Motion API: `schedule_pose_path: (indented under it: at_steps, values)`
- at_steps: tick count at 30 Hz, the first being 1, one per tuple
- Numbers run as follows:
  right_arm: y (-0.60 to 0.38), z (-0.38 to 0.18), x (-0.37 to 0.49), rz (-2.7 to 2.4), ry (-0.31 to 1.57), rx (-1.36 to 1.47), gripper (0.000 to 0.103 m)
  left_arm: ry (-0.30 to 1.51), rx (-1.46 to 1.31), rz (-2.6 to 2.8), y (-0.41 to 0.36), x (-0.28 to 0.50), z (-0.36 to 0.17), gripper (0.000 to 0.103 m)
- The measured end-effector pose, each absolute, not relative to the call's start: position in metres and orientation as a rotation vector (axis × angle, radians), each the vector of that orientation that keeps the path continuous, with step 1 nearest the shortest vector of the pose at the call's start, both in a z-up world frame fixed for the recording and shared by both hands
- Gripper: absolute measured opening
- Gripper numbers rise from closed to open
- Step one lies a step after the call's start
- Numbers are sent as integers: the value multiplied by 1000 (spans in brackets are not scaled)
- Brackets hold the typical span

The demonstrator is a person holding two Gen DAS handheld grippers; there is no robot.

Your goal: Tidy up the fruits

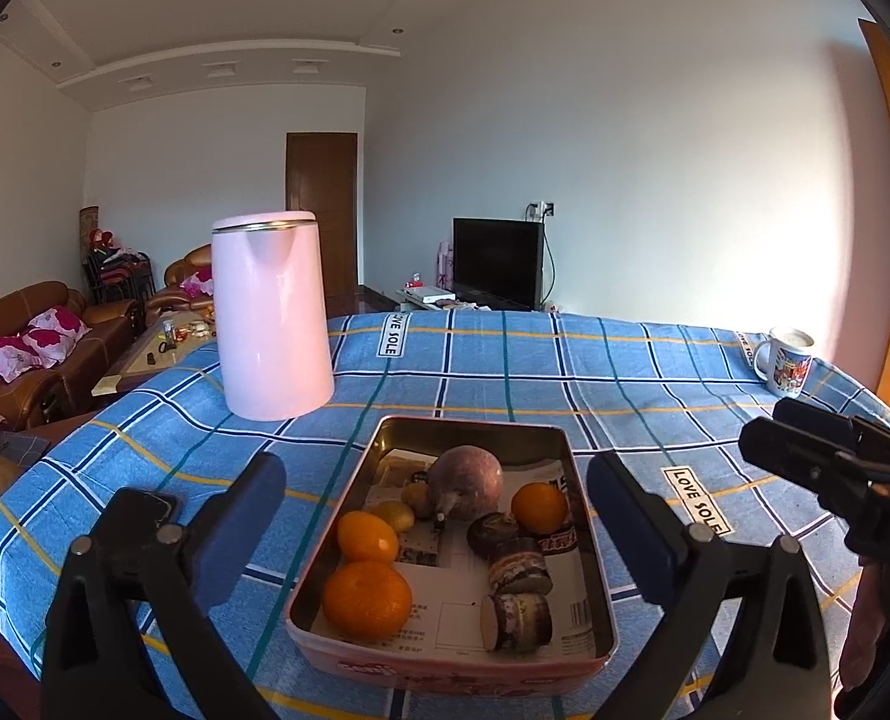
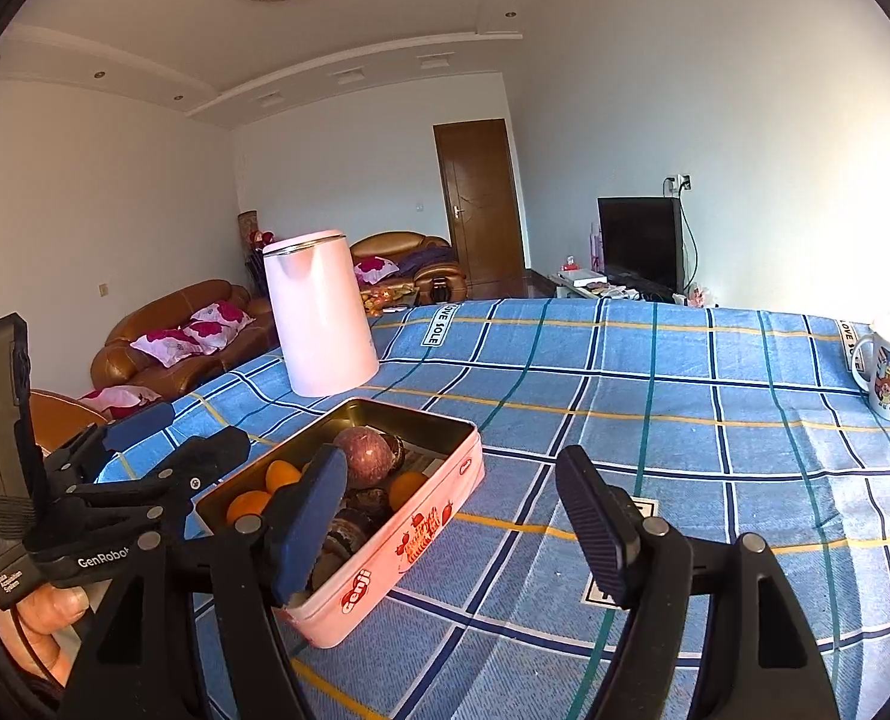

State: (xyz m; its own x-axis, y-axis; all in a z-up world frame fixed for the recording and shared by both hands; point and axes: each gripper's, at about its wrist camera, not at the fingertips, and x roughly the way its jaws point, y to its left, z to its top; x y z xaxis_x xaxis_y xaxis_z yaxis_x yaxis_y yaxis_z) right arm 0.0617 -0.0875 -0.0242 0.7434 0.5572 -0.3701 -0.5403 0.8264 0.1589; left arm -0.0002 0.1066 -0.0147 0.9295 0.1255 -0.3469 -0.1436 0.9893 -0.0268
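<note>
Left gripper (image 1: pixel 435 531): jaws spread, empty, framing the tin (image 1: pixel 589 510) as if to choose. Right gripper (image 2: pixel 451 516): likewise released, right of the tin. Fruits (image 1: pixel 366 600): gathered inside the tin. Kettle (image 1: pixel 270 318), mug (image 1: pixel 787 360): farther back, apart.

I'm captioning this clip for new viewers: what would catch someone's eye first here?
The pink tin in the middle of the blue plaid tablecloth, holding bright oranges and a large purplish fruit. Behind it to the left stands a tall pink kettle; a printed mug sits at the far right edge.
</note>
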Motion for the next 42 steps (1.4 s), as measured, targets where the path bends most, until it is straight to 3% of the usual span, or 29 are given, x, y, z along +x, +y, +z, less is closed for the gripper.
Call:
schedule_pose_path:
  at_steps: [42]
  values:
    - [-116,-27,48,572,380,67,75,380,17,113,66,6,-9,103]
